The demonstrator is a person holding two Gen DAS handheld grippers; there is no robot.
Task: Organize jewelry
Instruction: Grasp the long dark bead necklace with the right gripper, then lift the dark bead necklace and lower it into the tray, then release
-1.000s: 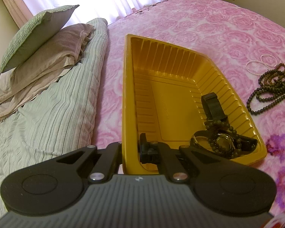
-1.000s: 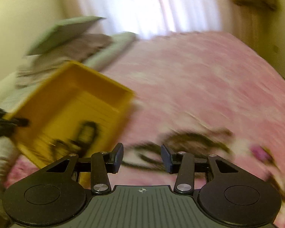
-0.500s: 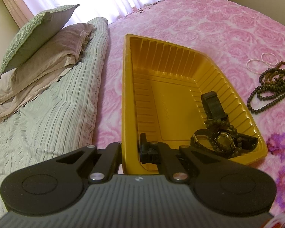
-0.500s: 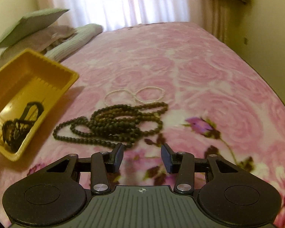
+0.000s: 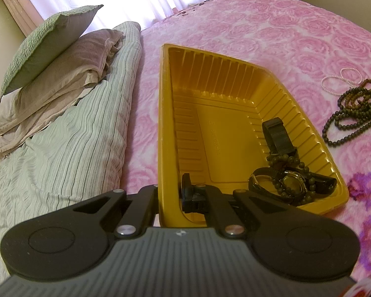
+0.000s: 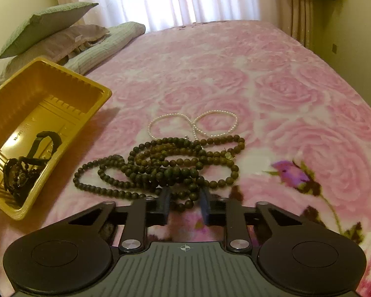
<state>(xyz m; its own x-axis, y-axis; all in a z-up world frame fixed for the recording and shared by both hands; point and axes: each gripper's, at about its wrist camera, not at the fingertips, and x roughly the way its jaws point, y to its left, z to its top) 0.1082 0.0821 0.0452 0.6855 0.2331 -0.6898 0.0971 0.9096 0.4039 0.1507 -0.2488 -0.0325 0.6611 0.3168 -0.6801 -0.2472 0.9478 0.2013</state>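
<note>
Jewelry lies in two places on the pink bed: watches in the yellow tray near the pillow edge, dark bead strands and pearl loops toward mid-bed. Left gripper clamps the tray's wall. Right gripper is closing narrow around beads; tangled strands may drag the pearls along or slip.
</note>
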